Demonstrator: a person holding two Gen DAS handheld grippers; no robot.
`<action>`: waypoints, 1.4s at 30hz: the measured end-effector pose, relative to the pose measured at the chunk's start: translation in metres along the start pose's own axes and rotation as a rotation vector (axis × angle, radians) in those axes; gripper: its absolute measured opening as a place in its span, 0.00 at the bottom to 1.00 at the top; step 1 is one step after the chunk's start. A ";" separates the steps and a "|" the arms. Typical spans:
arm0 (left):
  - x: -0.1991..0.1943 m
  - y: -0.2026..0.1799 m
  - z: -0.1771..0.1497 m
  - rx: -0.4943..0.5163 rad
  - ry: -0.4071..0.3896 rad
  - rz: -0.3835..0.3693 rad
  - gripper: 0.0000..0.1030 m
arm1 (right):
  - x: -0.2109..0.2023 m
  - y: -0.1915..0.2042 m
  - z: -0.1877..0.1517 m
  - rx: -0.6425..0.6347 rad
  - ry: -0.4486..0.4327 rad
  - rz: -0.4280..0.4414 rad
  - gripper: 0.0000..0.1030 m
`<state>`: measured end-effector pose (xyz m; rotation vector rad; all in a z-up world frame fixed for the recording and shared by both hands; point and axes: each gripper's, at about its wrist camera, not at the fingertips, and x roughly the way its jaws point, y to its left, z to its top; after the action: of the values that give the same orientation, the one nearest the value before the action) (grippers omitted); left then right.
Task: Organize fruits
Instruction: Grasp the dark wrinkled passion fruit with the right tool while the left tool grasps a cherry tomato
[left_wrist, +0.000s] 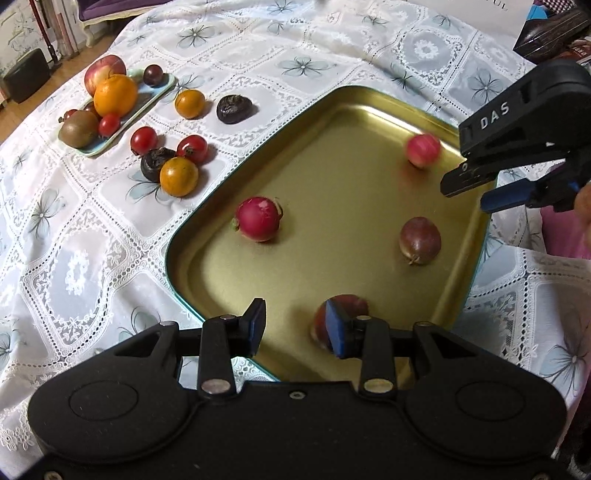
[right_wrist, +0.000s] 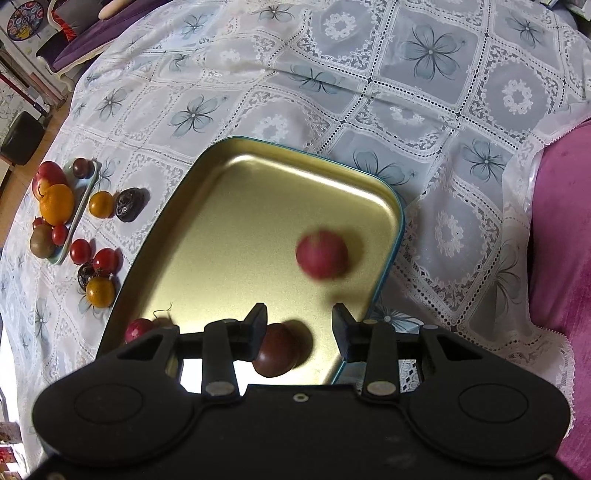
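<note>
The desk is covered by a white lace tablecloth printed with grey-blue flowers. Wooden flooring is seen at the far left, where a dark box-shaped stool stands. A purple cushion lies on a pale-framed seat beyond the desk. Magenta fabric is seen at the right edge. Soft, even light falls throughout.

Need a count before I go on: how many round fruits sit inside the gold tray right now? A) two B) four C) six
B: the left wrist view shows four in the gold tray: a red one, a blurred pink one, a purplish one and one near the left gripper.
</note>
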<state>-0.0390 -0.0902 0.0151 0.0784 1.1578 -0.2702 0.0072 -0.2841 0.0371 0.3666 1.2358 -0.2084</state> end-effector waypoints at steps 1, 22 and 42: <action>0.000 0.001 0.000 -0.001 -0.001 0.004 0.43 | 0.000 0.001 0.000 -0.004 -0.001 -0.003 0.38; -0.011 0.056 0.032 -0.094 0.000 0.005 0.43 | -0.001 0.004 0.000 -0.007 0.039 0.008 0.42; 0.021 0.144 0.110 -0.178 -0.038 0.010 0.43 | -0.012 0.089 0.035 -0.159 0.001 0.041 0.42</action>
<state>0.1031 0.0237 0.0290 -0.0770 1.1389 -0.1579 0.0652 -0.2159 0.0720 0.2534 1.2356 -0.0741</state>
